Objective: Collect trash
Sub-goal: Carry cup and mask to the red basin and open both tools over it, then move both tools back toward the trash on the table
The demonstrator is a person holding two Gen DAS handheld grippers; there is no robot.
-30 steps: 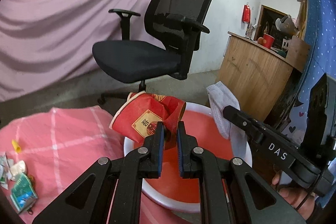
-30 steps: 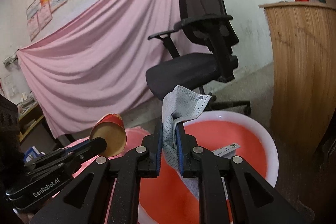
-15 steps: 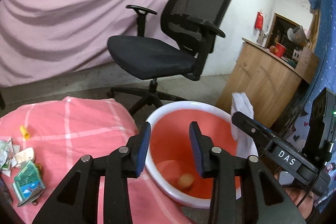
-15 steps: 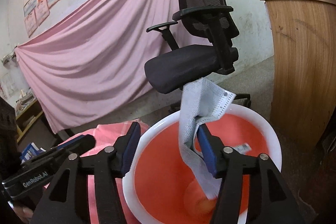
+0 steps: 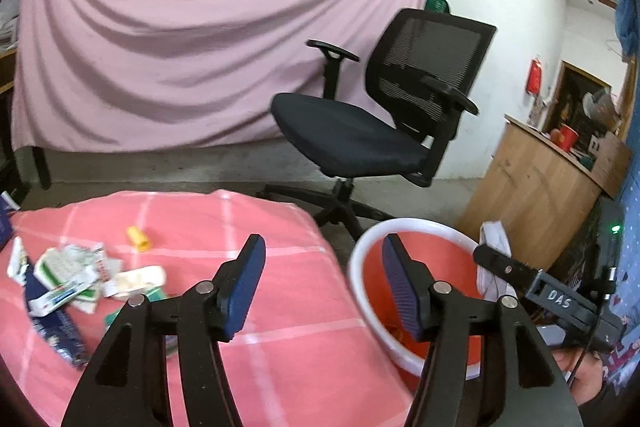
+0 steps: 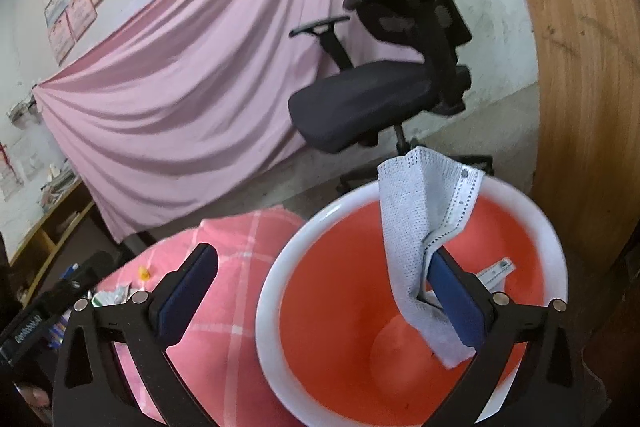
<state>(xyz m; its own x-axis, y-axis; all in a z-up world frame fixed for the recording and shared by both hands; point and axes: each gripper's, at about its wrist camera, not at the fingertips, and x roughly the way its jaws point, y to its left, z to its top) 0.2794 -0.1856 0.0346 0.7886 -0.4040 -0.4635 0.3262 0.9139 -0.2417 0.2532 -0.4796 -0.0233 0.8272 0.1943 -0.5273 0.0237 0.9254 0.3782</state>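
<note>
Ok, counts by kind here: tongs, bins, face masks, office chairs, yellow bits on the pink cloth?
Tongs: 2 (left tongs empty, right tongs; jaws of both have just been opening)
Bin: 1
Face mask: 1, hanging off one finger of the right tongs, over the bin
Office chair: 1
Yellow bit: 1
Total: 6

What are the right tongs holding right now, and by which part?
Nothing gripped: the right tongs have just been opening, and the mask only hangs draped over one finger, above the basin.
</note>
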